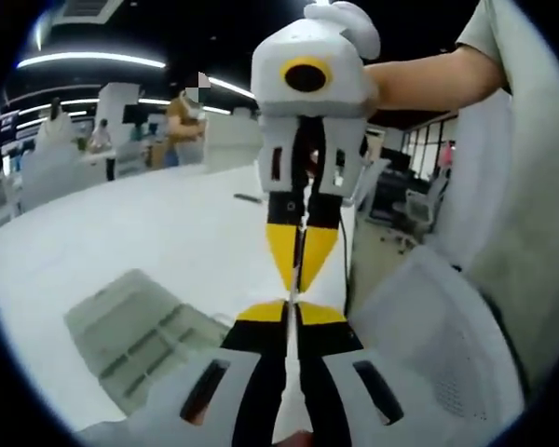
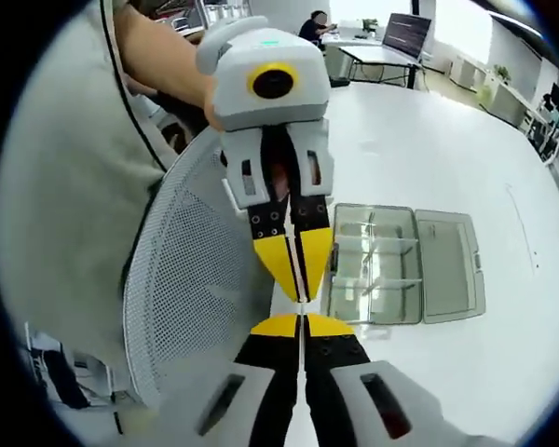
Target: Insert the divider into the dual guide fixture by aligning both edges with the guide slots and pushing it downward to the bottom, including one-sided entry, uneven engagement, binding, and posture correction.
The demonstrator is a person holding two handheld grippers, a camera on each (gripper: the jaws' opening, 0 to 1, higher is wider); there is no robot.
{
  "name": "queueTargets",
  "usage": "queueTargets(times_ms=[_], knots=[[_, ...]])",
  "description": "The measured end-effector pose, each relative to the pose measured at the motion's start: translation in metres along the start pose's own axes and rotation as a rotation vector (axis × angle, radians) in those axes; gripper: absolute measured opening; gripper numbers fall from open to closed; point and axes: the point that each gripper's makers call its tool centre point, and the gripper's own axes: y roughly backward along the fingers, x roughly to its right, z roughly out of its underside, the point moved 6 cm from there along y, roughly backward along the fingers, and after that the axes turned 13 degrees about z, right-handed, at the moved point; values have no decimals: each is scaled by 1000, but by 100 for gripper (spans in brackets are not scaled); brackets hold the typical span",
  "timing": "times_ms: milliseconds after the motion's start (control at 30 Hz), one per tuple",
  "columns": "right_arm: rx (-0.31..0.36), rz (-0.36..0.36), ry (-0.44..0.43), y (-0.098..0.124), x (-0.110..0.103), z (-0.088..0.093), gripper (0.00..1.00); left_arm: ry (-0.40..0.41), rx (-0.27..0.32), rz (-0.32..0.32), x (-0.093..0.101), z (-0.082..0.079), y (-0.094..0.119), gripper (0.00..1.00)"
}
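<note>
A thin pale divider [image 1: 290, 368] runs edge-on between my left gripper's [image 1: 291, 315] jaws, which are shut on it. My right gripper [image 1: 299, 282] reaches in from above, tip to tip with the left one, and is shut on the same strip. In the right gripper view, the divider [image 2: 303, 372] is a narrow line between the right gripper's [image 2: 301, 323] shut jaws, and the left gripper [image 2: 301, 296] meets it from the top. The clear compartmented fixture [image 2: 401, 265] lies on the white table [image 2: 429, 140], to the right of both grippers and apart from them. It also sits low and left as the fixture [image 1: 135, 331].
A white mesh office chair [image 2: 191, 307] stands at the table's edge beside the grippers, the chair [image 1: 438, 345] being at the lower right in the left gripper view. The person's torso [image 2: 65, 205] is close by. People and desks [image 1: 102, 154] fill the far background.
</note>
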Motion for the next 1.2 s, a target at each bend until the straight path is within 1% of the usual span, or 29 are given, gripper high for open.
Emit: queueTargets(times_ms=[300,400,467,500,600,633,800,833,967,1133,1200], knots=[[-2,-19,-75,1,0,0,0,21,8,5,1,0,0,1],[3,-28,-172,1,-1,0,0,29,6,6,1,1,1,1],[5,-30,-157,1,-1,0,0,33,1,11,1,2,1,1],[1,-31,-175,0,-1,0,0,32,-3,10,1,2,1,2],[1,-33,-175,0,-1,1,0,33,-9,10,1,2,-1,2],[-4,-33,-197,0,-1,1,0,36,-11,8,1,3,-1,2],[-3,-42,-226,-1,-2,3,0,45,-20,13,1,4,-2,2],[-5,-46,-253,-2,-3,3,0,52,-20,12,1,4,-3,3],[-2,-47,-278,-3,-2,3,0,58,-23,8,1,5,-3,3],[1,-43,-271,-4,-3,1,0,59,-36,8,0,7,-2,3],[3,-47,-283,-4,-3,1,0,62,-38,8,1,7,-2,3]])
